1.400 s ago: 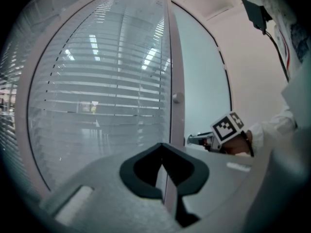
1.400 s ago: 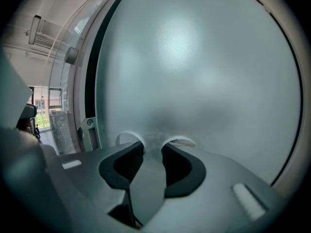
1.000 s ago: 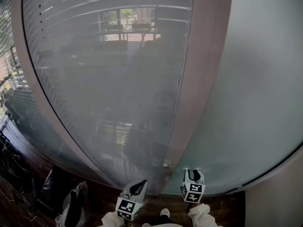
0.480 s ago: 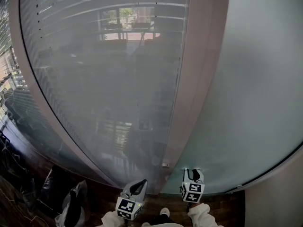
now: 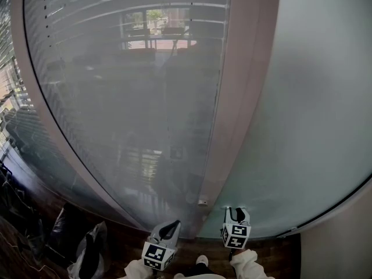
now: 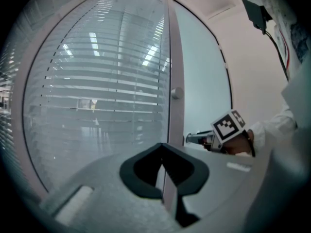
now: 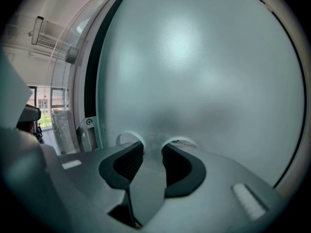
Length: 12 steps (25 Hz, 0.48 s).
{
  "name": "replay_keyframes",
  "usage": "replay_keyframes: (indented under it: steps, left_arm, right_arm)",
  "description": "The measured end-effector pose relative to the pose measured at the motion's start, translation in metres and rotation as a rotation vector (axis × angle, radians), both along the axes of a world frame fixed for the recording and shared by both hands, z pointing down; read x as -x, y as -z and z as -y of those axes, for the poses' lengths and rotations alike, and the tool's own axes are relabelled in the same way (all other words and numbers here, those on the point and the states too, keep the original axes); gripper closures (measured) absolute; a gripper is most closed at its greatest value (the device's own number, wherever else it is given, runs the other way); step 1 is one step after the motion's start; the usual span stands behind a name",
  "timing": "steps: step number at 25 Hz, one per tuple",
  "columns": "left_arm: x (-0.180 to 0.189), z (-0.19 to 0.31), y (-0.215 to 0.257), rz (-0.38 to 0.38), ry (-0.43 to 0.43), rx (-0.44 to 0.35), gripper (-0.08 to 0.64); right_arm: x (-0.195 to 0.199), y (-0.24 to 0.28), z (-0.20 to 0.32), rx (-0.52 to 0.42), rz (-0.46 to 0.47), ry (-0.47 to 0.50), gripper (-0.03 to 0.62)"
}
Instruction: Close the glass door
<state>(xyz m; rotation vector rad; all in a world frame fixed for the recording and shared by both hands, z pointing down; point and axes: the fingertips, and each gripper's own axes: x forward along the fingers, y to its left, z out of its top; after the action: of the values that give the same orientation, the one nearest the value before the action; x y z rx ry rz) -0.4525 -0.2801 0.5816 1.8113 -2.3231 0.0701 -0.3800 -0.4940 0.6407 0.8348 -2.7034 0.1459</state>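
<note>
Door: the tall frosted glass door point(image 5: 308, 109) fills the right half of the head view. Its left edge runs along a pale pinkish-grey upright frame post point(image 5: 241, 97).
Door edge: in the right gripper view a dark strip point(image 7: 90, 76) runs along the door's left side. Whether that is an open gap cannot be told.
Right gripper: the right gripper point(image 7: 153, 147) points straight at the frosted panel, low down and close to the post. Its dark jaws stand a narrow way apart with only the glass showing between them. The tips are touching or just short of the pane; which cannot be told.
Left gripper: the left gripper point(image 6: 162, 147) has its jaws brought together at the tips and holds nothing. It aims at the post, just left of the door.
Hands: a hand point(image 6: 241, 143) in a white sleeve point(image 5: 249, 263) holds the right gripper, seen from the left gripper view.
Post fitting: a small round metal knob point(image 6: 177, 93) sits on the post above the grippers.
Bracket: a small grey metal bracket with a screw point(image 7: 88, 124) shows beside the dark strip.
Left panel: a clear glass wall with horizontal white blinds point(image 5: 133, 97) lies left of the post.
Floor: the dark wooden floor point(image 5: 270, 253) runs under the door. Dark and pale bags point(image 5: 87, 254) lie on it at the left.
</note>
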Motion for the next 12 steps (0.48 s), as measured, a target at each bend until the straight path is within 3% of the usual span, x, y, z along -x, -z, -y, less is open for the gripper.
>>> replay_keyframes:
  steps: [12]
  left_arm:
    - [0.005,-0.014,0.001,0.004,0.03,0.008,0.558]
  right_arm:
    - [-0.002,0.0,0.0,-0.017,-0.004,-0.001,0.465]
